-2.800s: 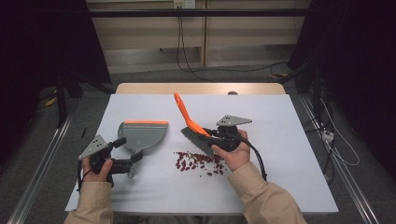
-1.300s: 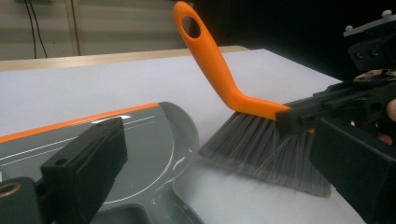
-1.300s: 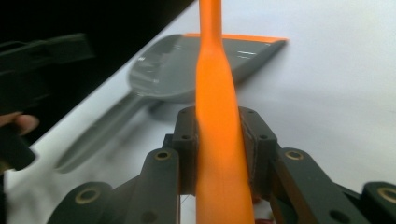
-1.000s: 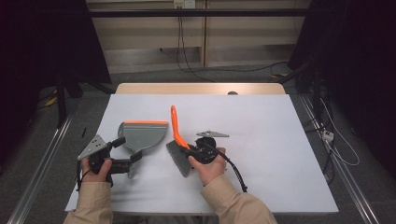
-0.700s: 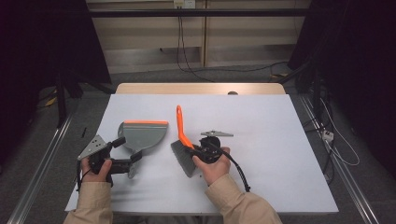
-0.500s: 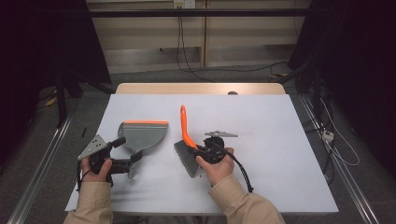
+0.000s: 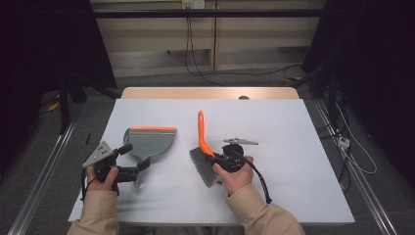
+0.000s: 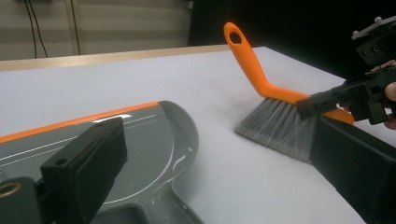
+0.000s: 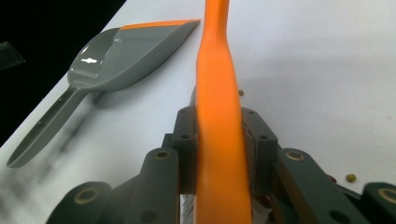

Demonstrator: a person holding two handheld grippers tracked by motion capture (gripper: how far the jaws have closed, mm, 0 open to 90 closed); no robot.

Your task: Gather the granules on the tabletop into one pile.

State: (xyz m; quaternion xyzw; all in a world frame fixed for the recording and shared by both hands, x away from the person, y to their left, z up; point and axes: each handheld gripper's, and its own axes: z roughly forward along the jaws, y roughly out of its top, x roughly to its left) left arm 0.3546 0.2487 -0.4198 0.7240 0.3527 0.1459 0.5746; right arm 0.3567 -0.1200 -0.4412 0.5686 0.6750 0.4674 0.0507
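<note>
A hand brush (image 7: pixel 200 129) with an orange handle and grey bristles stands tilted at the table's middle, bristles on the surface. My right gripper (image 7: pixel 215 159) is shut on the lower handle; in the right gripper view the orange handle (image 9: pixel 217 70) fills the gap between the jaws of my right gripper (image 9: pixel 219 140). To the left lies a grey dustpan (image 7: pixel 149 142) with an orange lip. My left gripper (image 7: pixel 139 169) stands open at the pan's neck. In the left gripper view its jaws are wide apart, with the dustpan (image 8: pixel 154 140) at the left and the brush (image 8: pixel 254 70) beyond.
The white table (image 7: pixel 293 127) has free room at the right and back. A few small bits (image 9: pixel 350 177) lie beside my right gripper. Its cable (image 7: pixel 259 181) trails toward the front edge. Dark floor and metal rails flank the table.
My right hand has carried the brush rightward, away from the dustpan. The pile of dark red bits seen before the brush in the earliest frame has gone from the high view. The left hand has kept still.
</note>
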